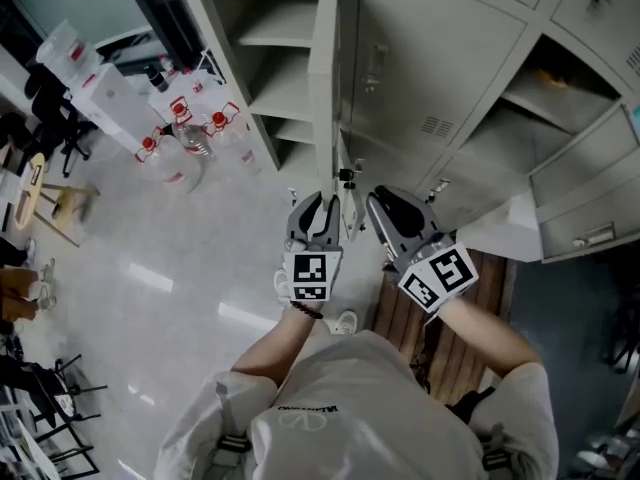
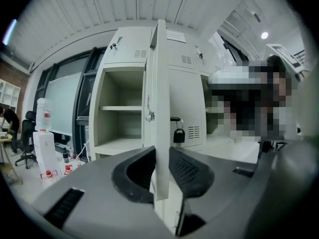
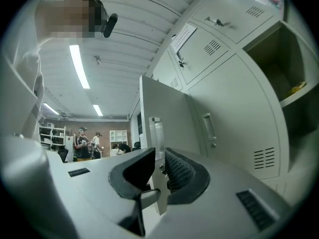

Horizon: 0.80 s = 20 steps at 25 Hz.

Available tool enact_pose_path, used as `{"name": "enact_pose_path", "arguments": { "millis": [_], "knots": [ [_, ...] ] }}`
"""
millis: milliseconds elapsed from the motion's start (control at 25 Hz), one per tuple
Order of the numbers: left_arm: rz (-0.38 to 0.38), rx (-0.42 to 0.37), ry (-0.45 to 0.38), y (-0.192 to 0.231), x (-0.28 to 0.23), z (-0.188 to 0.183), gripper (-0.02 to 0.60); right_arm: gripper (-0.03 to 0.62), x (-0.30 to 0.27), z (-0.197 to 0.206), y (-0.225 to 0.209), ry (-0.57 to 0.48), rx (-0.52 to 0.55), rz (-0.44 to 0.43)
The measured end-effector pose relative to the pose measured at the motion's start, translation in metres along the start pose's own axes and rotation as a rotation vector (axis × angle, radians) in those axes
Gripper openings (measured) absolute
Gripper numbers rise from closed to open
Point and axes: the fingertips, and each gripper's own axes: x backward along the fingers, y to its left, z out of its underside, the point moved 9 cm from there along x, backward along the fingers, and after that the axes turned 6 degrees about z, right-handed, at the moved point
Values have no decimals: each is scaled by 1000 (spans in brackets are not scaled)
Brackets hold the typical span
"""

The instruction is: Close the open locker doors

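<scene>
Standing ajar, edge-on at frame centre, the pale grey metal locker door (image 2: 160, 73) is clamped by the left gripper (image 2: 162, 158). The right gripper (image 3: 158, 161) straddles its edge loosely.

We see the open door (image 1: 323, 68) edge-on, with the shelved compartment (image 1: 275, 33) to its left and closed lockers (image 1: 430, 58) to its right. A padlock (image 2: 179, 135) hangs just right of the door. The door's edge stands between the jaws of the left gripper (image 1: 322, 206), and the right gripper (image 1: 385, 208) is beside it. Bottles (image 1: 190, 128) stand on the floor (image 1: 150, 268) farther left.
</scene>
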Motion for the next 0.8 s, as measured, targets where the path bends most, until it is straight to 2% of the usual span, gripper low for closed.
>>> {"name": "enact_pose_path", "arguments": {
  "millis": [160,360,600,800],
  "knots": [
    [7,2,-15,37,13,4,84,122,-48,-3,24,8,54,-111],
    [29,1,-38,78,22,6,84,143,-108,-2,53,10,79,-181],
    [98,3,-45,121,24,7,84,155,-165,1,76,16,101,-194],
    [162,7,-31,160,19,7,86,136,-205,2,89,19,132,-184]
  ]
}}
